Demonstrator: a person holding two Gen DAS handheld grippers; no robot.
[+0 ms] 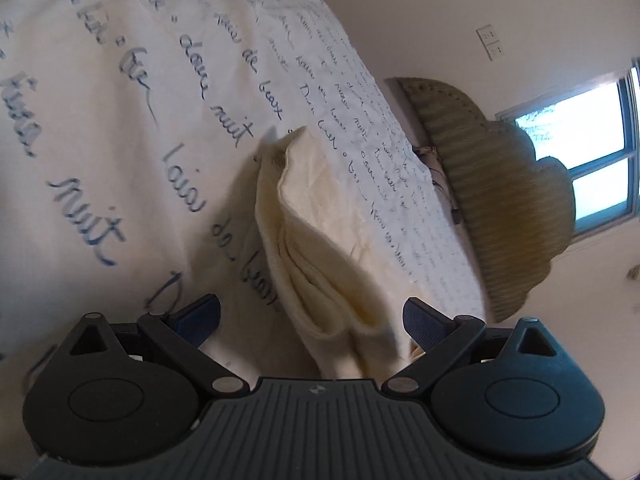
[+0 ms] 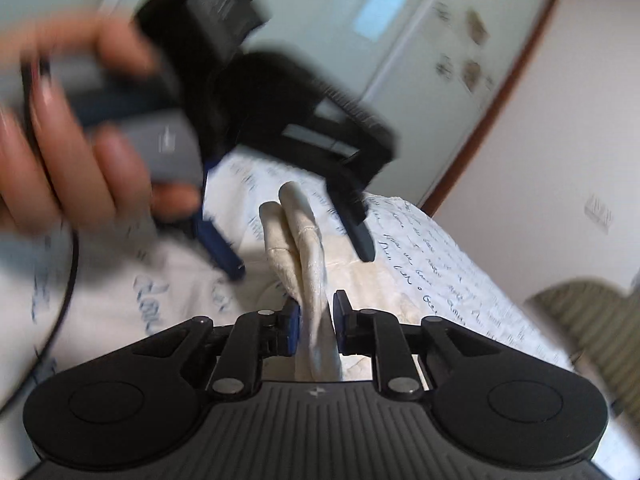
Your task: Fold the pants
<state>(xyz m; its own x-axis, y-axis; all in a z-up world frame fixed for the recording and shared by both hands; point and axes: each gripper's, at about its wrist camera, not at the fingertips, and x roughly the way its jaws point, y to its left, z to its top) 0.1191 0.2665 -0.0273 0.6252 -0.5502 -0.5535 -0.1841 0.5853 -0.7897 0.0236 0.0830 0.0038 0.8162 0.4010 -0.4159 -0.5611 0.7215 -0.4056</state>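
We see the cream pants (image 2: 308,248) bunched into a narrow, upright fold that rises from the bed cover (image 2: 440,256), a white cloth printed with blue handwriting. In the right wrist view the right claw (image 2: 316,324) has drawn narrow around that fold — its two pads (image 2: 292,326) stand close on either side, and the cloth fills nearly all the gap between them. The dark pad on the right looks a hair off the fabric, so we cannot tell for certain that both pads press on it. The fold runs straight up from between the fingers and ends in two rounded humps above them.

Beyond the pants the left claw (image 2: 300,248) hangs over the bed, blurred, held by a hand (image 2: 80,152) at the left of that view. Its fingers are spread wide, one on each side of the top of the fold, neither touching it.

In the left wrist view the left claw (image 1: 312,320) stands wide open — the blue pads (image 1: 200,316) are well apart. The pants (image 1: 320,240) lie between them and stretch away along the cover (image 1: 100,120), the folded edge nearer the right-hand pad and just beside it. A ribbed olive cushion (image 1: 500,200) sits past the cover's far edge, near a window (image 1: 580,140).
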